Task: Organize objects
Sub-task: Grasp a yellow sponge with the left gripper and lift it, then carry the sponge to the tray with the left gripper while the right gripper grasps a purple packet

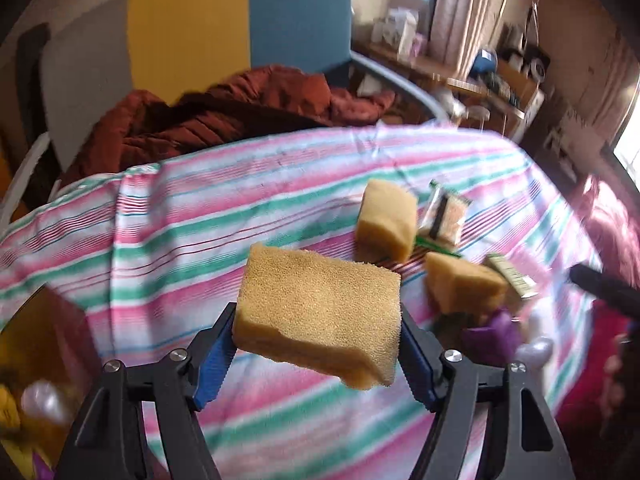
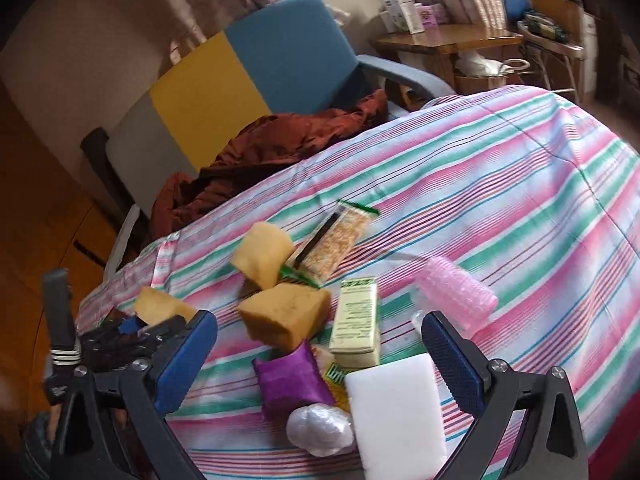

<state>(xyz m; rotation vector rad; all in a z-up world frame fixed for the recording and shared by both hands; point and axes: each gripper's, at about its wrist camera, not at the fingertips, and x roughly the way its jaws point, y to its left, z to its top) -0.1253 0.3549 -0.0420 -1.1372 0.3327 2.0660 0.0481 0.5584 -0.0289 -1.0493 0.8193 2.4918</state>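
The left gripper [image 1: 316, 344] is closed on a tan, coarse-pored foam sponge block [image 1: 320, 316], held clear above the table [image 1: 200, 216], probably to carry it away from the clutter. Its soft edges sag slightly beyond the blue ribbed pads. The right gripper [image 2: 320, 344] hangs wide open and empty over the pile: two more tan sponges [image 2: 286, 314], a smooth white foam block [image 2: 394, 400], a shiny purple pouch [image 2: 290, 380], a pale green carton [image 2: 356, 322] and a pink bumpy roller [image 2: 460, 292], all loosely heaped on the striped tablecloth.

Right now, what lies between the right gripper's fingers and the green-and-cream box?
In the right wrist view, a white foam block lies between the open right gripper and the green-and-cream box, beside a purple pouch.
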